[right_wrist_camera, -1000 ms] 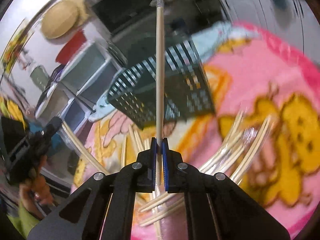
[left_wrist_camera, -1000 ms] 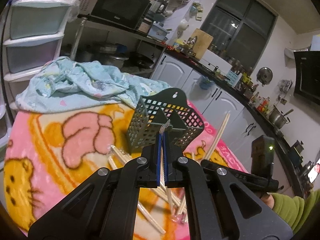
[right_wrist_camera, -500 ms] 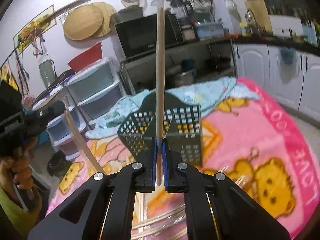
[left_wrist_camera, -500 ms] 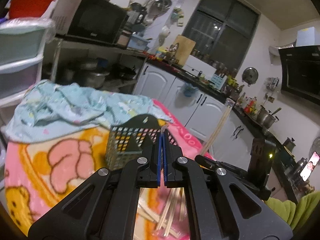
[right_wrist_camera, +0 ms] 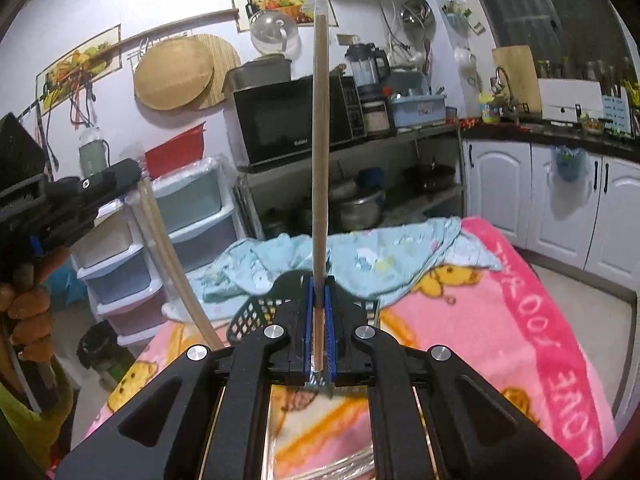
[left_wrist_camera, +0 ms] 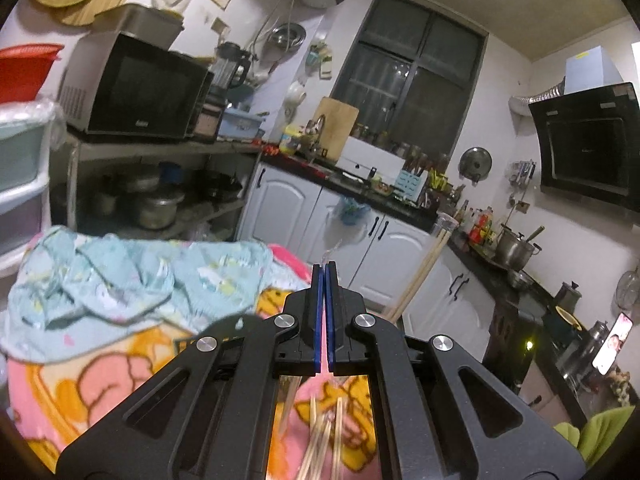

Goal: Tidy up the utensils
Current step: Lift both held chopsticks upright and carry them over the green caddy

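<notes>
Two grippers work above a fleecy pink cartoon-print blanket [right_wrist_camera: 532,344] covering the surface. Step in hand, by judgement: carrying chopsticks to the black plastic lattice utensil basket [right_wrist_camera: 250,314], partly hidden beyond the right gripper [right_wrist_camera: 319,344]. That gripper is clamped on a plastic-sleeved, slender wooden chopstick pair [right_wrist_camera: 320,160] standing upright. The left gripper [left_wrist_camera: 324,316] is closed on thin clear wrapping; a pale chopstick pair [right_wrist_camera: 176,264] hangs below it. Next: tilt and lower into a compartment. Loose wrapped chopsticks [left_wrist_camera: 324,432] remain on the blanket.
</notes>
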